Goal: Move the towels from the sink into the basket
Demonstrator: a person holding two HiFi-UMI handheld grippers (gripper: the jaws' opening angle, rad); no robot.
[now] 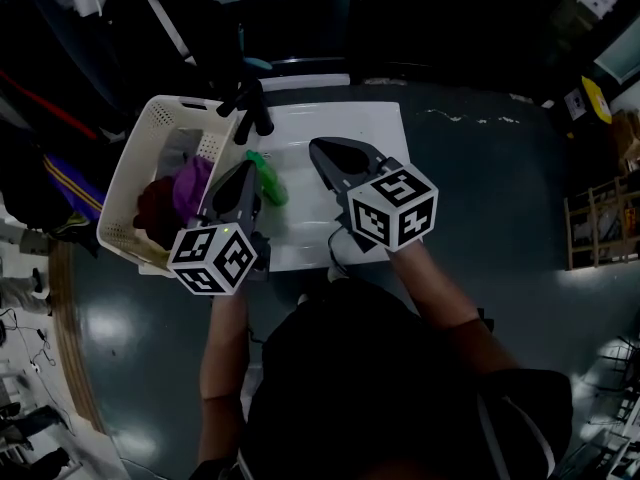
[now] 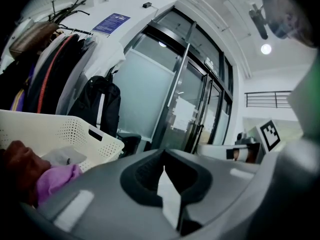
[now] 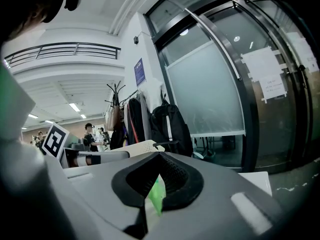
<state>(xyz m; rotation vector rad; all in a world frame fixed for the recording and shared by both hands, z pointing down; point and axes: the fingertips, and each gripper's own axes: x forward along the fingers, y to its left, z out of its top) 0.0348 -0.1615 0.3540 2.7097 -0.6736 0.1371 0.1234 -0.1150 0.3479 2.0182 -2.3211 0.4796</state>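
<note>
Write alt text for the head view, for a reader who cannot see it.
Seen from above, a person holds the left gripper and right gripper, both shut, over a white sink. A green towel lies in the sink beside the left gripper; a cream basket to the left holds a purple towel and a dark red towel.

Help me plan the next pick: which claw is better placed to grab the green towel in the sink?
Probably left. The left claw is right beside the green towel and nearer the basket; the right claw hangs farther off over the middle of the sink.
</note>
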